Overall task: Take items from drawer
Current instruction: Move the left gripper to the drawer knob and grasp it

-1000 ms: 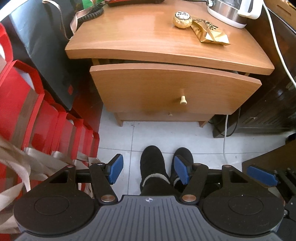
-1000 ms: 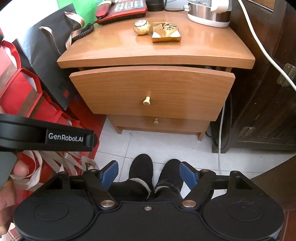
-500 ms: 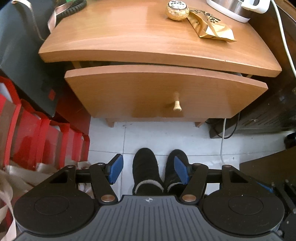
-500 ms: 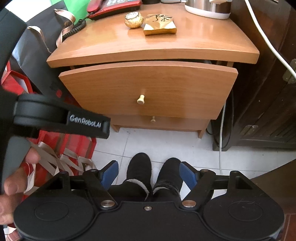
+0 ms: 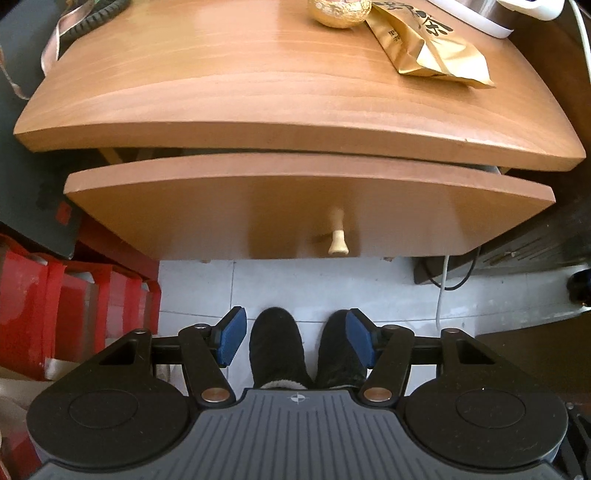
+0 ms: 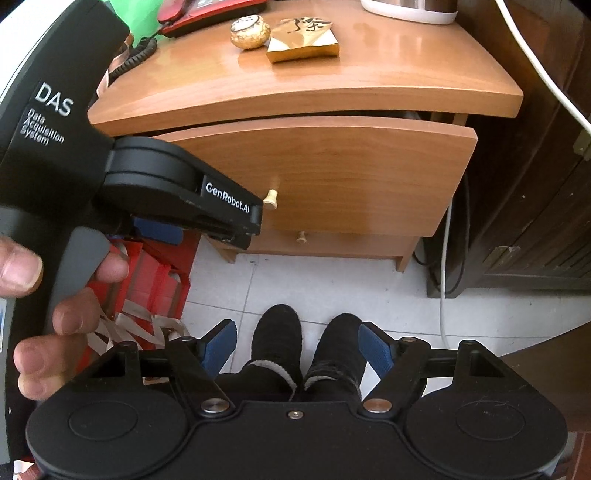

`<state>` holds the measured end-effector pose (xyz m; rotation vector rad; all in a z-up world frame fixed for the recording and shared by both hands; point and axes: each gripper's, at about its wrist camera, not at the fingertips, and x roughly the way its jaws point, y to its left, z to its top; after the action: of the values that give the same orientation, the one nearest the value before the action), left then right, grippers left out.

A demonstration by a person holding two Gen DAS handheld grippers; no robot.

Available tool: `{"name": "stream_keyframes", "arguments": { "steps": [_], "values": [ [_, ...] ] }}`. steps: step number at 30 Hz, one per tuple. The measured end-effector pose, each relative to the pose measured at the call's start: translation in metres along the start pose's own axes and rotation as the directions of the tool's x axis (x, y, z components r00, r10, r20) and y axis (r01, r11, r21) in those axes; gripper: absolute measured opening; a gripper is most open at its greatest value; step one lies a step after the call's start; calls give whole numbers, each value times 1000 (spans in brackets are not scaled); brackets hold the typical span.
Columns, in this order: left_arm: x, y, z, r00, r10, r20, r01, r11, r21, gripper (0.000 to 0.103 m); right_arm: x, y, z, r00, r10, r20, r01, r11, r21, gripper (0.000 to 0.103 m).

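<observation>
A wooden nightstand has its top drawer [image 5: 310, 210] [image 6: 332, 173] pulled out a little, and its pale knob [image 5: 338, 240] [image 6: 270, 198] sticks out of the front. The drawer's inside is hidden under the tabletop. My left gripper [image 5: 293, 341] is open and empty, hovering close in front of the knob. In the right wrist view the left gripper's body [image 6: 177, 192] reaches to just beside the knob. My right gripper [image 6: 293, 349] is open and empty, further back above the floor. A lower drawer [image 6: 332, 245] is closed.
On the nightstand top [image 5: 258, 74] lie a gold-wrapped ball [image 5: 340, 11], a gold packet [image 5: 432, 48], a red telephone [image 6: 207, 11] and a kettle base [image 6: 410, 9]. Red bags [image 5: 55, 306] stand at left, a dark cabinet [image 6: 535, 184] and white cable [image 6: 443, 280] at right. A person's black shoes [image 5: 306, 350] are below.
My left gripper has moved forward toward the drawer front, so the knob now sits much nearer. The right gripper has stayed about where it was. Both stay open.
</observation>
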<state>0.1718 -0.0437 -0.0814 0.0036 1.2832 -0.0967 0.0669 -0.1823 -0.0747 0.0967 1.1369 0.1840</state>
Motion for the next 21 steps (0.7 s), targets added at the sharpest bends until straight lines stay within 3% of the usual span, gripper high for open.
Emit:
{"name": "stream_keyframes", "arguments": {
  "steps": [21],
  "values": [
    [31, -8, 34, 999, 4, -33, -4, 1000, 5, 62, 21, -13, 21, 1000, -16, -21, 16, 1000, 11, 71]
  ]
}}
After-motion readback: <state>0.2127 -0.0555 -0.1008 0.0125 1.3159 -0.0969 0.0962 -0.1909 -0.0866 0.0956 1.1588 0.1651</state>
